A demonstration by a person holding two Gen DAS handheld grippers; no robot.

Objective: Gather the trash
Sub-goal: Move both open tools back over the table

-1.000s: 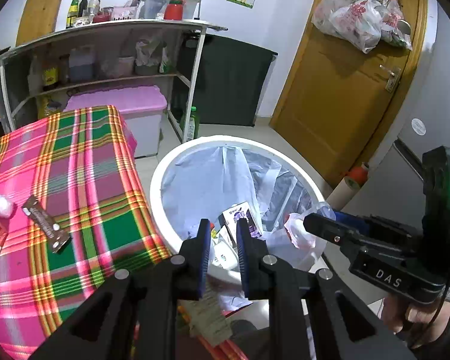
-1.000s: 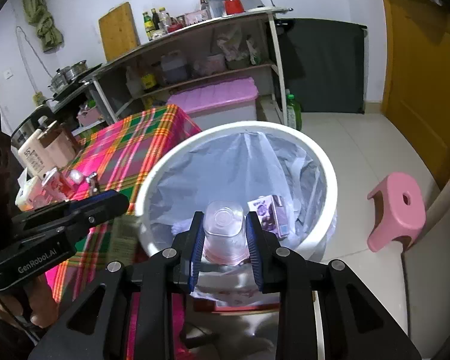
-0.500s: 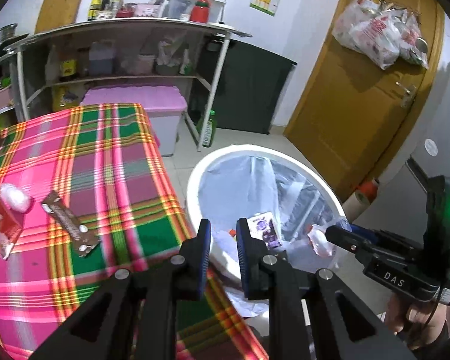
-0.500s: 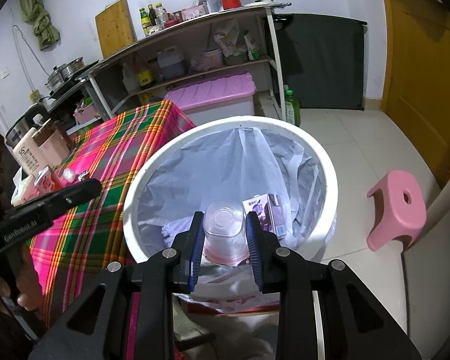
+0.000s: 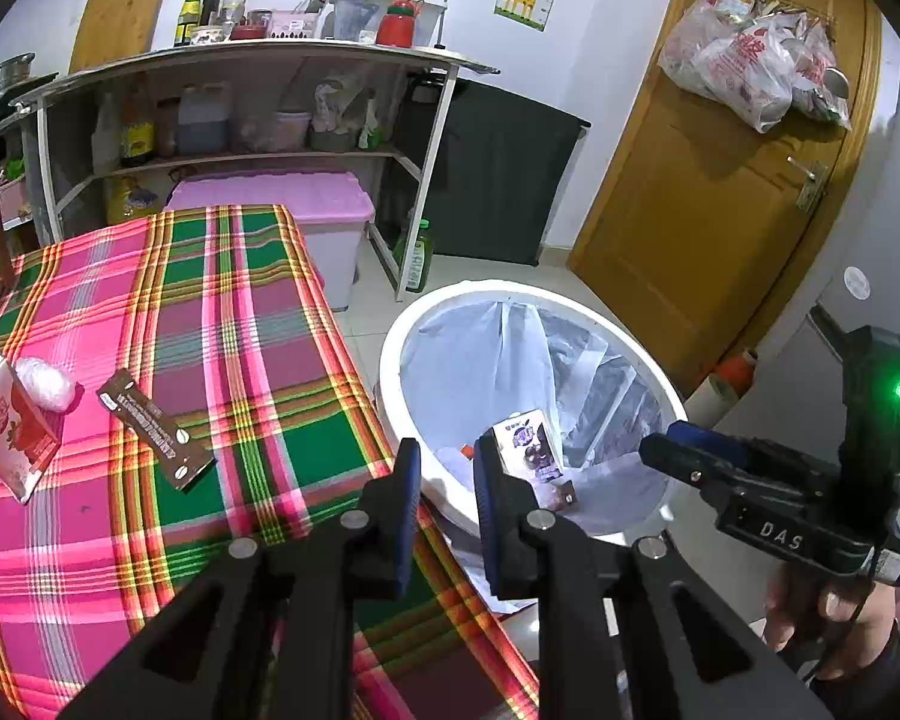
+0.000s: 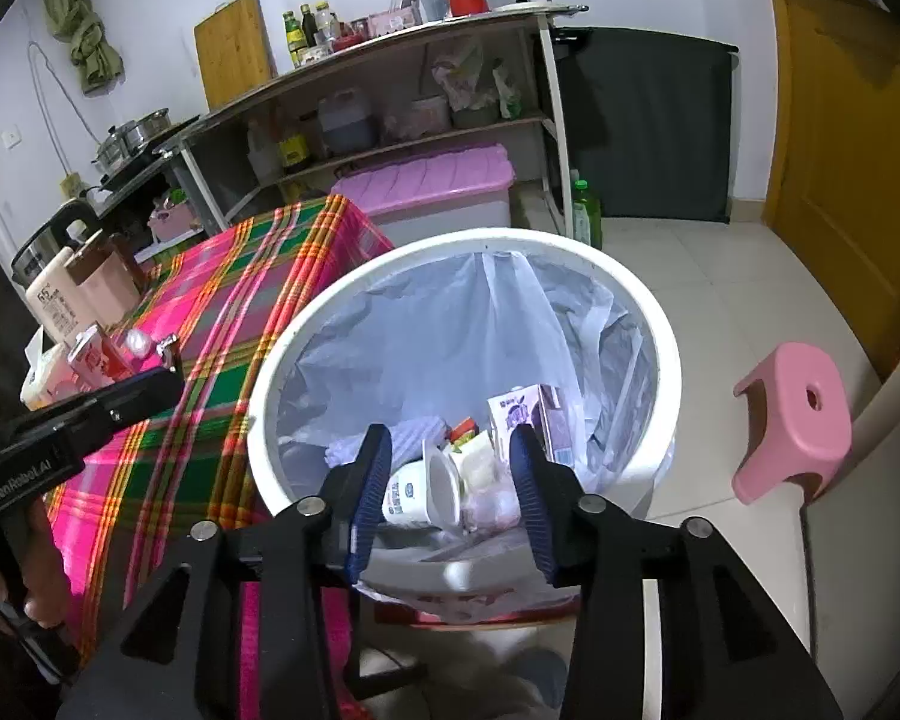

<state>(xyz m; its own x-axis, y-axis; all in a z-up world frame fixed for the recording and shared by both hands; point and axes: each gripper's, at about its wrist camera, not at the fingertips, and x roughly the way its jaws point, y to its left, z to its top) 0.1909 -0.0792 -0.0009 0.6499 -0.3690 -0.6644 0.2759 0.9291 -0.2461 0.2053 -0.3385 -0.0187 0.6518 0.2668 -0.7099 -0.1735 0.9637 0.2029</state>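
A white bin (image 6: 660, 354) lined with a clear bag holds a purple carton (image 6: 525, 414), a white yogurt cup (image 6: 423, 489) and other scraps. My right gripper (image 6: 450, 480) hangs open and empty over the bin's near rim. It also shows in the left wrist view (image 5: 660, 450) at the right. My left gripper (image 5: 444, 474) is open and empty between the plaid table edge and the bin (image 5: 402, 414). On the table lie a brown wrapper (image 5: 156, 429), a red carton (image 5: 6, 426) and a white wad (image 5: 45, 384).
The plaid tablecloth table (image 5: 210, 330) stands left of the bin. A pink stool (image 6: 792, 420) stands on the floor at the right. A pink-lidded box (image 5: 306, 204) and shelves stand behind. Cartons and a kettle (image 6: 48, 240) are at the table's far end.
My right gripper has opened and the clear plastic cup it held has dropped into the bin. My left gripper has drawn back from the bin toward the table.
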